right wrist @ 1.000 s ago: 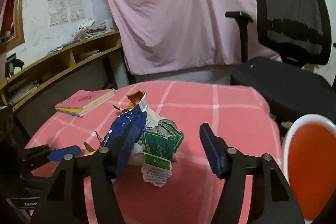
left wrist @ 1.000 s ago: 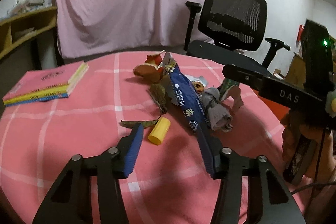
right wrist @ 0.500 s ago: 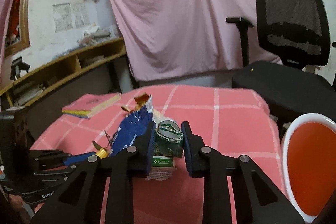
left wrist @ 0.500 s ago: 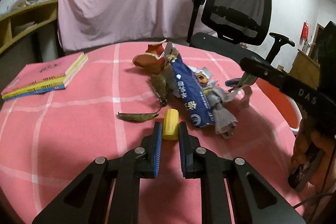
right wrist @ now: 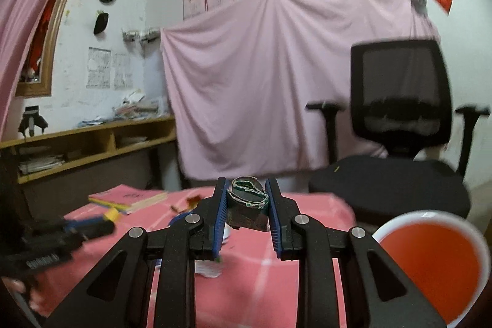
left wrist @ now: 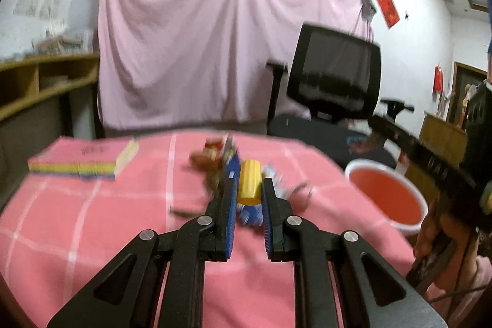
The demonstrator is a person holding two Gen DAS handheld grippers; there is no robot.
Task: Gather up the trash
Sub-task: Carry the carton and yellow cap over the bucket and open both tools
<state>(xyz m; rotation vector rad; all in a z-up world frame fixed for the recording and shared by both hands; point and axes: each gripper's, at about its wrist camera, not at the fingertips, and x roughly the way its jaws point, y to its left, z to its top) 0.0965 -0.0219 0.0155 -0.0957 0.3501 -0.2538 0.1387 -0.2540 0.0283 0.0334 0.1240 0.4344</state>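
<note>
My left gripper (left wrist: 249,189) is shut on a small yellow cylinder (left wrist: 250,183) and holds it above the pink checked tablecloth (left wrist: 92,223). Behind it lies a blurred pile of trash (left wrist: 224,165) with a blue wrapper and brown scraps. My right gripper (right wrist: 246,192) is shut on a crushed green carton (right wrist: 247,206), lifted clear of the table. A white scrap (right wrist: 209,268) lies on the cloth below it. A red bin with a white rim (right wrist: 430,263) stands low at the right, also seen as the red bin (left wrist: 384,192) in the left wrist view.
A stack of pink books (left wrist: 83,159) rests at the table's far left. A black office chair (right wrist: 396,137) stands behind the table before a pink hanging sheet (left wrist: 196,57). A wooden shelf (right wrist: 92,140) runs along the left wall. A hand (left wrist: 442,245) grips the right tool.
Both grippers closed, the left on the yellow cylinder and the right on the green carton, then lifted them off the table while tilting up toward level.
</note>
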